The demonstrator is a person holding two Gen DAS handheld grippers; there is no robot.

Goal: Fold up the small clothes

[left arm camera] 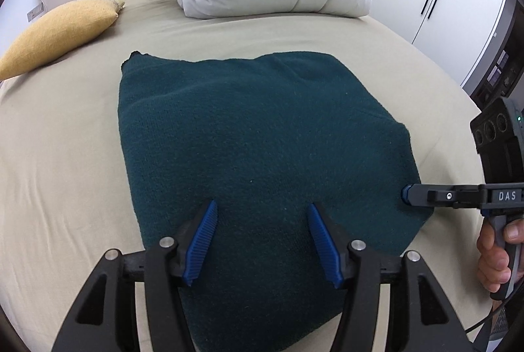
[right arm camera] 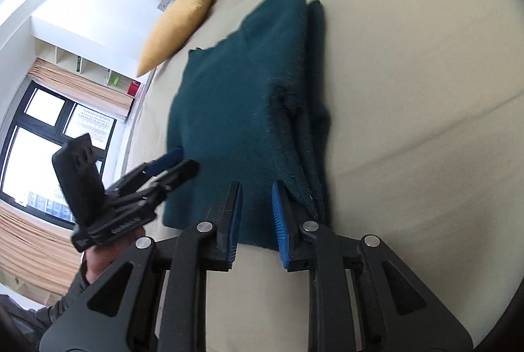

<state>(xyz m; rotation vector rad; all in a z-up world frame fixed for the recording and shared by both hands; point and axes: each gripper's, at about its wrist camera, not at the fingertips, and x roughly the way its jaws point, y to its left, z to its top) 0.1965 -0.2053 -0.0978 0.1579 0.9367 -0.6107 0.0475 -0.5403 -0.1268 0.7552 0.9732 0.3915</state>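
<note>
Left gripper (left arm camera: 262,214) hovers with ribbed blue pads spread wide, gripping nothing, over the fuzzy teal garment (left arm camera: 255,139). Right gripper (right arm camera: 257,191) sits half-open, straddling the knit's near hem. The garment lies folded, roughly square, on the smooth beige bedsheet (left arm camera: 65,155). "DAS" reads on the right gripper's black body.

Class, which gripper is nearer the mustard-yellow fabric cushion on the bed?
Left. The left gripper hovers over the dark green garment, toward the yellow cushion; the right gripper is at the garment's opposite edge.
</note>
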